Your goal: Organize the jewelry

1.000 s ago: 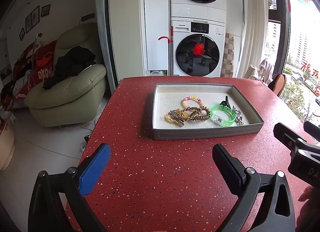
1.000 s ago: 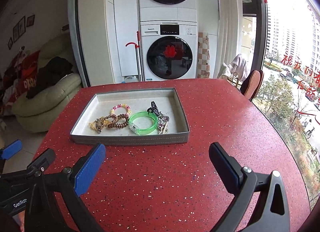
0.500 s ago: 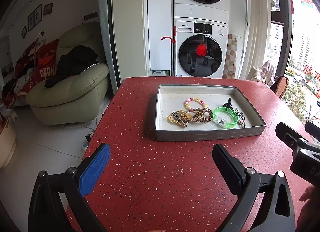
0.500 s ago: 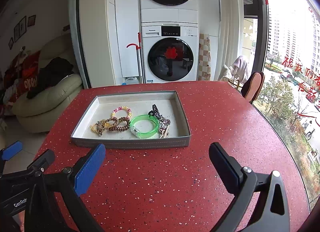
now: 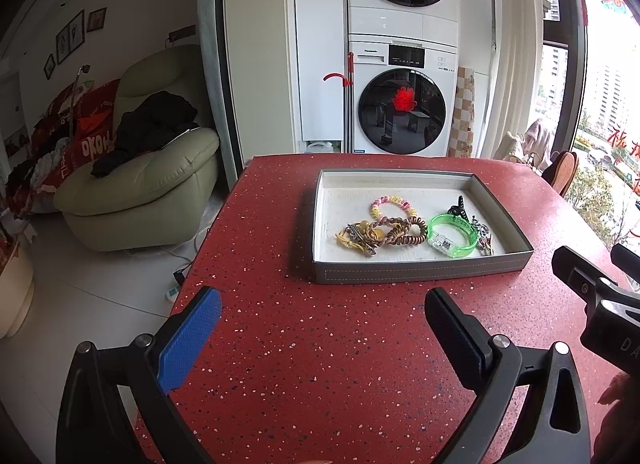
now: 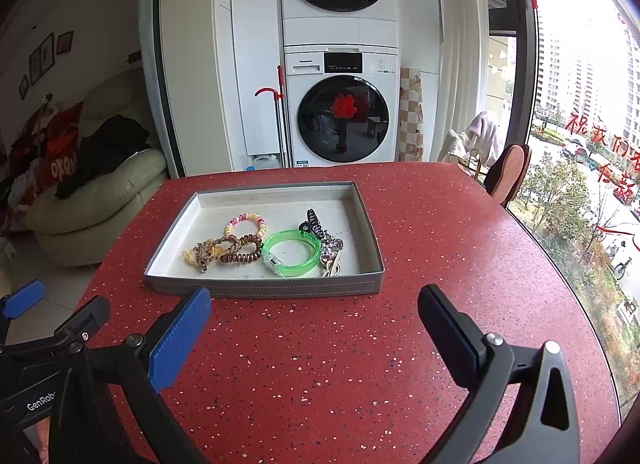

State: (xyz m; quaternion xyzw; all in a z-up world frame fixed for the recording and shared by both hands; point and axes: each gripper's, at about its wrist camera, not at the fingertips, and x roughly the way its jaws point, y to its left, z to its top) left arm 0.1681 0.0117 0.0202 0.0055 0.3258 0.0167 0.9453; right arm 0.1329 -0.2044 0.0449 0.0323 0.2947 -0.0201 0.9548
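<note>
A grey tray [image 5: 420,274] [image 6: 264,289] sits on the red speckled table. Inside lie a green bangle [image 5: 452,235] [image 6: 291,253], a pink-and-yellow bead bracelet [image 5: 394,204] [image 6: 246,223], a brown coil hair tie [image 5: 408,233] [image 6: 240,250], a yellow and metal trinket [image 5: 358,238] [image 6: 198,254], a black claw clip [image 5: 458,209] [image 6: 312,224] and a silver piece [image 5: 484,236] [image 6: 332,254]. My left gripper [image 5: 324,324] is open and empty, short of the tray's near wall. My right gripper [image 6: 316,324] is open and empty too, just in front of the tray.
The table [image 5: 320,364] ends close on the left, with white floor and a pale green armchair [image 5: 140,184] beyond. Stacked washing machines [image 6: 340,104] stand behind the table. A chair back [image 6: 510,172] and a large window are at the right. The right gripper's body [image 5: 600,292] shows at the left wrist view's edge.
Both grippers have drawn back and risen slightly, so the tray sits a bit lower and farther in each view. Jaws stay open; the jewelry has not moved.
</note>
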